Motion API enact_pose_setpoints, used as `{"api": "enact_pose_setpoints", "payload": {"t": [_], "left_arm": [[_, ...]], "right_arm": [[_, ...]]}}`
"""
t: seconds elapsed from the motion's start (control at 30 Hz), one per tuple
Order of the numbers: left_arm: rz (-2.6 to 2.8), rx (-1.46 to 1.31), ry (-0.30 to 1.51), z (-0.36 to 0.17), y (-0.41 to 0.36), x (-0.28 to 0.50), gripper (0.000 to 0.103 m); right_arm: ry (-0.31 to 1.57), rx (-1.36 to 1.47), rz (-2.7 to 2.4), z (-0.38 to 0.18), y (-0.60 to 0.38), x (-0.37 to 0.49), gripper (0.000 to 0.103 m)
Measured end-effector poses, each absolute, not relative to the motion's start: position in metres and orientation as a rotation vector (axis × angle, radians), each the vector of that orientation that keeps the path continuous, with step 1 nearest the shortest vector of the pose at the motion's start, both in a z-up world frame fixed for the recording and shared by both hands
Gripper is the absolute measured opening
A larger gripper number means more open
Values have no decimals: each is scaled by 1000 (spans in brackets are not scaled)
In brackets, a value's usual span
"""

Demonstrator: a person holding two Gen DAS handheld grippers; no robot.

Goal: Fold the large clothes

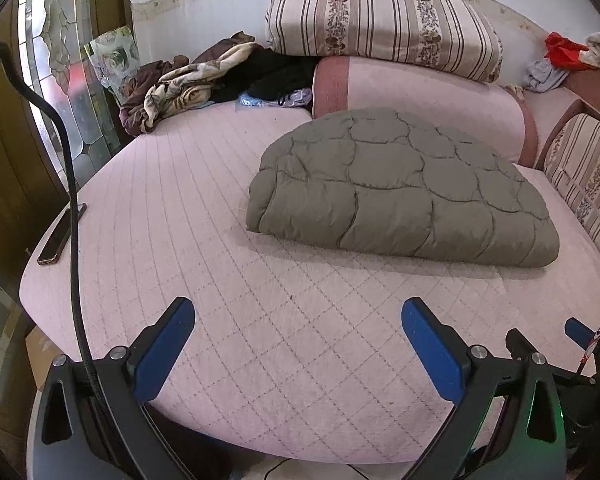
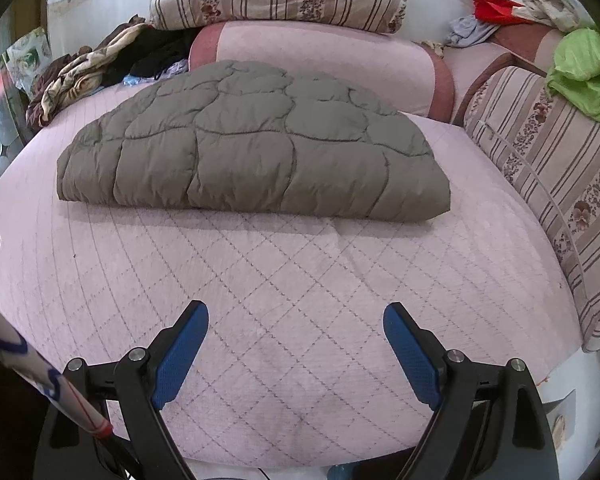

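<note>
1. Quilted grey-brown jacket [image 1: 404, 188] is lying folded into a puffy bundle on the pink quilted mattress [image 1: 204, 240]; its thick folded edge is facing the near side of the bed, and nothing is touching it.
2. Left gripper [image 1: 298, 320] is hovering over the near part of the mattress, well short of the jacket; its blue fingers [image 1: 166, 350] are standing wide apart and holding nothing.
3. Right gripper [image 2: 296, 326] is hanging over the same near strip of mattress [image 2: 260, 300], with the jacket [image 2: 256, 148] lying straight ahead of it; its blue pads [image 2: 412, 356] are also spread wide and empty.
4. Behind the jacket a pink bolster [image 1: 428, 92] is lying against it or just beside it, I cannot tell which; a striped floral pillow [image 1: 384, 20] is sitting on top of that bolster.
5. To the jacket's far left a heap of brown, cream and black clothes [image 1: 204, 76] is spilling over the back corner of the mattress.
6. Well to the jacket's left a dark phone [image 1: 60, 236] is resting at the mattress edge; a black cable [image 1: 74, 216] is crossing over it in the left wrist view.
7. To the jacket's right a striped cushion [image 2: 548, 168] is lining the bed's side; a bright green cloth [image 2: 584, 68] is draped over its top.
8. Beyond the jacket's far right corner a red cloth [image 2: 492, 6] is lying among pale rags.
</note>
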State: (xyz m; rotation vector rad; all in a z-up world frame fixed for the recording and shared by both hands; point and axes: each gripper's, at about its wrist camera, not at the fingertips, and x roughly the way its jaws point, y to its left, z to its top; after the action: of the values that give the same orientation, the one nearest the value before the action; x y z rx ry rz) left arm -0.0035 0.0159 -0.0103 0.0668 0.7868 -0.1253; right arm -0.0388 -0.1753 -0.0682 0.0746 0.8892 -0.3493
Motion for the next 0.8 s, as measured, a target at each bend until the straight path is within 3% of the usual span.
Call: {"api": "enact_pose_setpoints", "payload": {"t": [0.8], "left_arm": [[-129, 102, 817, -24, 8, 1, 103]], "right_arm": [[833, 61, -399, -66, -174, -39, 92]]}}
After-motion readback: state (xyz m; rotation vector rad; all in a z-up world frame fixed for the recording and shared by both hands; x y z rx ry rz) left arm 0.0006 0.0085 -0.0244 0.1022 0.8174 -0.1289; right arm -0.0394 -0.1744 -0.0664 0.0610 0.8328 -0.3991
